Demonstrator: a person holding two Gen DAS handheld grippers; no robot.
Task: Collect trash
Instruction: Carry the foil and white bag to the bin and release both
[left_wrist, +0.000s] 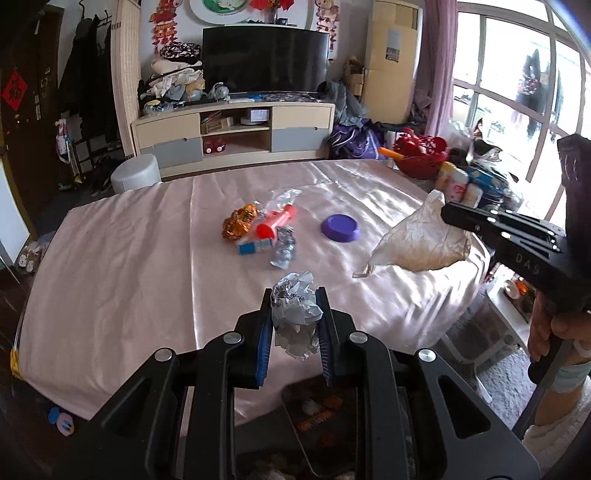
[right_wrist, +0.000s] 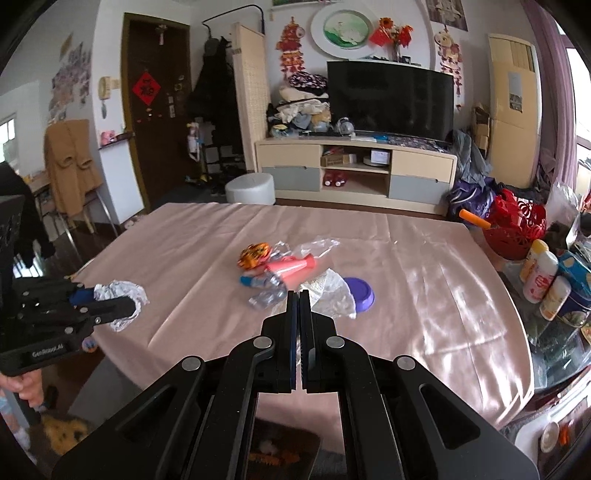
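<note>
Pink satin tablecloth (right_wrist: 406, 280) faces a TV stand (right_wrist: 354, 170); left hand-held gripper (left_wrist: 295, 314) grips crumpled paper (left_wrist: 295, 302), right hand-held gripper (right_wrist: 299, 295) pinches clear plastic wrapper (left_wrist: 421, 240).

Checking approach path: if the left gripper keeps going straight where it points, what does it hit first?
Probably the crinkled silver wrapper at the near edge of the trash pile, just beyond the crumpled paper ball that the left gripper holds. Depth is unclear; it may pass above it if held high over the table.

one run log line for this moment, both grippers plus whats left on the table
left gripper: shut on crumpled paper wad | right gripper: shut on clear plastic bag | both held above table | left on table: wrapper pile, purple lid
</note>
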